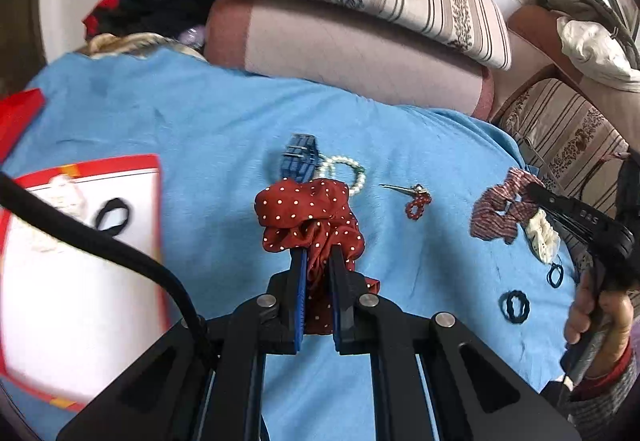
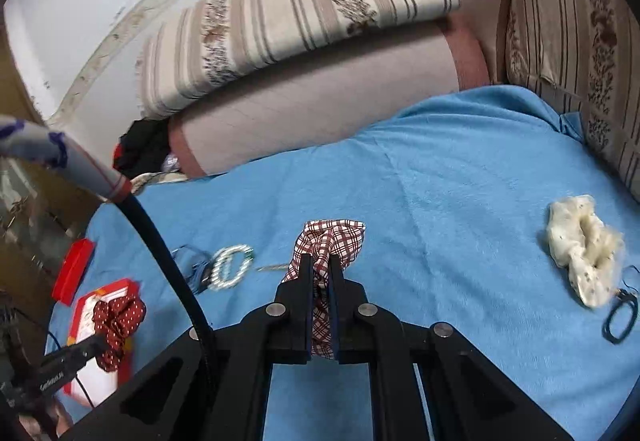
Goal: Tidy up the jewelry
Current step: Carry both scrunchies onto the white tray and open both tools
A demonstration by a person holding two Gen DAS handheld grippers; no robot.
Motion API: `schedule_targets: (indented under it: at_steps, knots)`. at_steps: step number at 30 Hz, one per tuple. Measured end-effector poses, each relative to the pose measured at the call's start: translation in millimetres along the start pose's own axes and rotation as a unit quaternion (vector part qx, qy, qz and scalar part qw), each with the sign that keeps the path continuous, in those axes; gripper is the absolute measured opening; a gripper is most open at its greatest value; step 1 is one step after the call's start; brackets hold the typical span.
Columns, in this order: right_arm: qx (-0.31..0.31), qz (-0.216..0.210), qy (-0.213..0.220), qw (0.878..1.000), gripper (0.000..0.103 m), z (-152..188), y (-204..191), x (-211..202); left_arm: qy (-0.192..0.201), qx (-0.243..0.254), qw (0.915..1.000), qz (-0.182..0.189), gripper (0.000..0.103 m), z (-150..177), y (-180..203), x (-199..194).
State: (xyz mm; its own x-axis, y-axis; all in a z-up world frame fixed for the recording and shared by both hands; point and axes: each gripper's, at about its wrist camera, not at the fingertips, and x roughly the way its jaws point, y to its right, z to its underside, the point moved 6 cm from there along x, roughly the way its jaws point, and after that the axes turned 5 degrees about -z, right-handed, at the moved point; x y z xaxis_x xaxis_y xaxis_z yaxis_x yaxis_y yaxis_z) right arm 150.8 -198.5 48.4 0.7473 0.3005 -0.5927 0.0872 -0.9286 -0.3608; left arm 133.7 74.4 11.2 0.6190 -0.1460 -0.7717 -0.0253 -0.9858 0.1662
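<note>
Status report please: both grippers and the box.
Left gripper shut on red polka-dot scrunchie. Right gripper shut on plaid scrunchie. Red-rimmed box open at left. Path unobstructed.

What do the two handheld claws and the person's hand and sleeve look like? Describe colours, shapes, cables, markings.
Both the left claw and right claw are matte black with blue finger pads, silver pivot bolts and a black cable. The bare hand shows a grey, red-trimmed cuff.
</note>
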Motion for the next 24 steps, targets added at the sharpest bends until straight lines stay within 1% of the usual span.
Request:
schedule_targets:
  at_steps: [3, 5, 12, 15, 19, 24]
  knots:
    - [-0.024, -0.016, -0.008, 1.0, 0.007, 14, -29, -10, 0.009, -0.003, 0.9998, -0.016, 0.01, 6, -19, -21]
    - [-0.036, -0.027, -0.016, 0.999, 0.007, 24, -45, -11, 0.013, -0.008, 0.9994, -0.031, 0.01, 12, -40, -34]
    - [-0.079, -0.092, -0.052, 0.991, 0.007, 57, -132, 7, 0.025, -0.042, 0.9949, -0.088, 0.01, 30, -121, -70]
    - [-0.091, -0.123, -0.07, 0.986, 0.007, 67, -171, 24, 0.024, -0.054, 0.9921, -0.111, 0.01, 34, -151, -75]
    - [-0.11, -0.159, -0.089, 0.977, 0.007, 81, -221, 49, 0.02, -0.073, 0.9884, -0.132, 0.01, 38, -186, -73]
    - [-0.117, -0.197, -0.116, 0.966, 0.007, 98, -270, 82, 0.014, -0.086, 0.9835, -0.159, 0.01, 40, -218, -63]
